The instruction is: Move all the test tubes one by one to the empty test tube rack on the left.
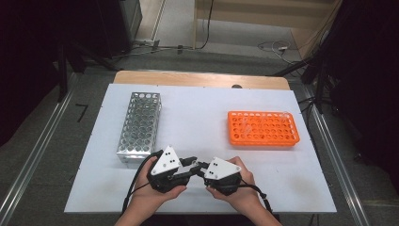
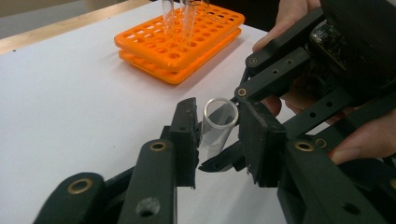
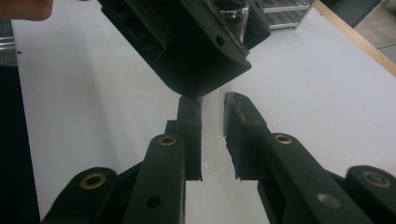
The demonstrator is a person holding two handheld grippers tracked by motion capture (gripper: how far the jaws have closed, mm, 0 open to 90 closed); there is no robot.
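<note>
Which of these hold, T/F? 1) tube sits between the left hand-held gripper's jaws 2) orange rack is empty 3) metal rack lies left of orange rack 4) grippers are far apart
1) True: the tube sits between the left hand-held gripper jaws.
2) False: the orange rack holds clear tubes.
3) True: the metal rack lies left of it in the high view.
4) False: the right hand-held gripper nearly meets the left one.
</note>
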